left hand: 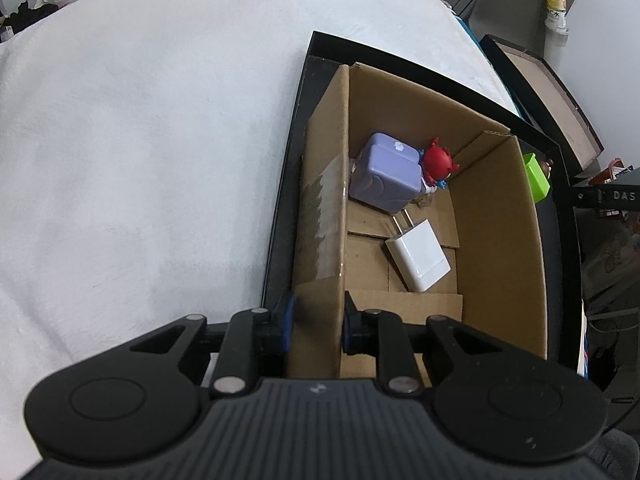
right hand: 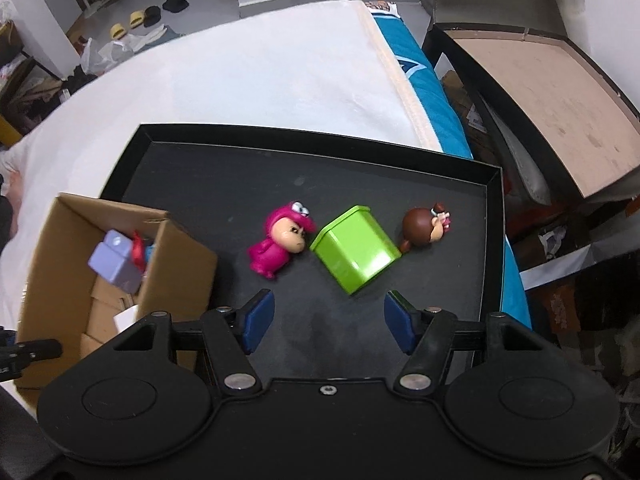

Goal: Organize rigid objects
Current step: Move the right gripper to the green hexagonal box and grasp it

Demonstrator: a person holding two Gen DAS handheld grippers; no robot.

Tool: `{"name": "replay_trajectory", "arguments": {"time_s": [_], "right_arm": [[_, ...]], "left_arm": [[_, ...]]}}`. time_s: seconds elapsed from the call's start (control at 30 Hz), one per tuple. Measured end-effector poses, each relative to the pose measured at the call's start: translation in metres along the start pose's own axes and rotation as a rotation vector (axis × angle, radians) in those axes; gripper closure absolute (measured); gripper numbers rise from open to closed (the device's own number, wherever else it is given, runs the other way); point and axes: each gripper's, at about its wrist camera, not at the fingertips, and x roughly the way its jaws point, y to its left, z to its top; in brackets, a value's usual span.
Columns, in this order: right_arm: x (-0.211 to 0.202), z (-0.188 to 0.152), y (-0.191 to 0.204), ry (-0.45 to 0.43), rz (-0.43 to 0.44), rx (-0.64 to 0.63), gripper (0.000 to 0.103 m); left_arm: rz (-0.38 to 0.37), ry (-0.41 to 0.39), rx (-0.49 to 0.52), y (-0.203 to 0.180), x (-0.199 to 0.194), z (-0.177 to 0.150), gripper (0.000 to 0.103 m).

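looking down past your right tongs [right hand: 329, 322], you have the green box [right hand: 356, 249] lying tipped on its side just ahead of the tips, a little toward the right pad, on the black tray [right hand: 224, 184]. your right tongs are parted at a middling width with nothing between the pads. the pink figure [right hand: 280, 242] sits ahead and to the left, its head touching or nearly touching the box's rim corner; the brown-haired figure [right hand: 425, 227] lies ahead and to the right, hard against the box's far corner.

the box looks like thin glossy plastic or tin: probably light, stiff, hollow and slick, so it may skate or twist if you pinch it off-centre. judge the flat side walls the best hold, pads square across the body near the middle rather than on the flared rim. it lies diagonally to your pads, so a roll of the wrist seems needed, and the gap may need to be wider. coming in clumsily could knock either figure.

your left tongs [left hand: 318, 322] are closed narrow on the near wall of the cardboard box [left hand: 326, 200], one pad outside, one inside, steadying it. ahead of them inside lie a white charger [left hand: 420, 256], a lilac box [left hand: 386, 172] and a red figure [left hand: 438, 162]
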Motion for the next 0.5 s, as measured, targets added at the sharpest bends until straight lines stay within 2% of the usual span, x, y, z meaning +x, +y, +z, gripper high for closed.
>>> {"name": "replay_trajectory", "arguments": {"time_s": [0.33, 0.47, 0.5], "right_arm": [[0.028, 0.022, -0.002, 0.022, -0.033, -0.117, 0.045], [0.04, 0.029, -0.001, 0.037, -0.027, -0.15, 0.062], [0.044, 0.03, 0.0, 0.037, -0.049, -0.166, 0.067]], "left_arm": [[0.016, 0.01, 0.001, -0.003, 0.004, 0.003, 0.082], [0.018, 0.016, -0.005, -0.003, 0.007, 0.004, 0.082], [0.019, 0.016, -0.006, -0.002, 0.007, 0.004, 0.082]]}}
